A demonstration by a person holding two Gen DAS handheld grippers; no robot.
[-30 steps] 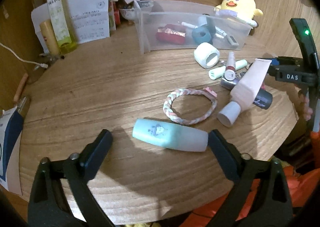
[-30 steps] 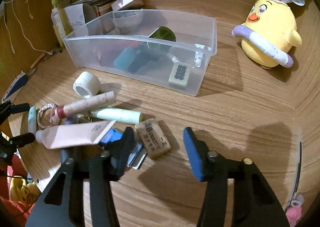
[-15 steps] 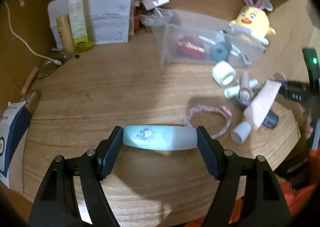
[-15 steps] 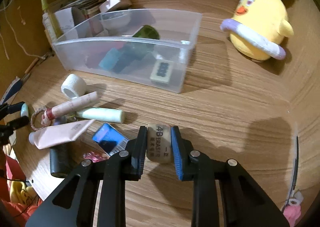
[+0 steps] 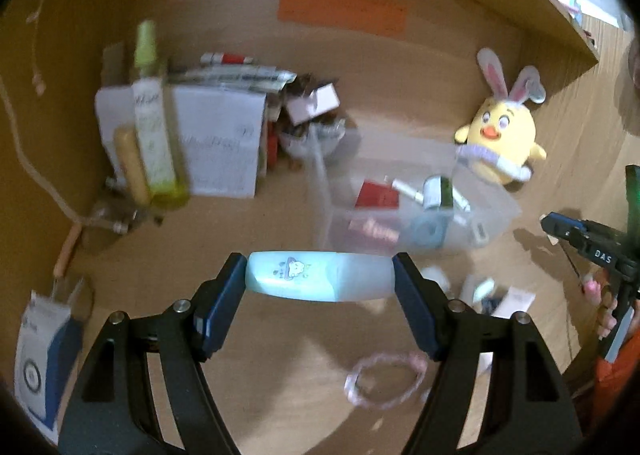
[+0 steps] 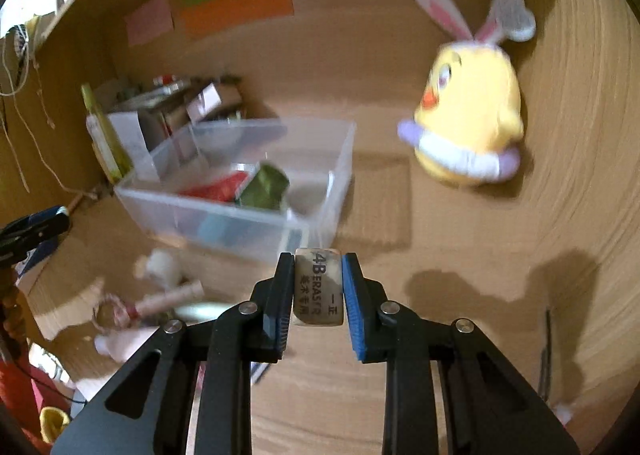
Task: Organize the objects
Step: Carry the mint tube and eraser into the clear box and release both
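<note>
My left gripper (image 5: 320,275) is shut on a pale blue tube (image 5: 320,275) held crosswise by its ends, lifted above the wooden desk. My right gripper (image 6: 318,287) is shut on a beige 4B eraser (image 6: 318,287), also lifted. A clear plastic bin (image 5: 420,191) with several small items stands ahead of both; it also shows in the right wrist view (image 6: 240,191). Loose items stay on the desk: a braided pink ring (image 5: 384,379), a white tape roll (image 6: 160,267), a pink stick (image 6: 168,301).
A yellow chick plush (image 5: 500,139) sits right of the bin, also in the right wrist view (image 6: 468,115). A green spray bottle (image 5: 152,115), papers (image 5: 216,143) and boxes stand at the back left. The right gripper shows at the left view's right edge (image 5: 588,243).
Both grippers closed on their objects and lifted them off the desk, rising and tilting up toward the bin. Both views are now blurred by motion.
</note>
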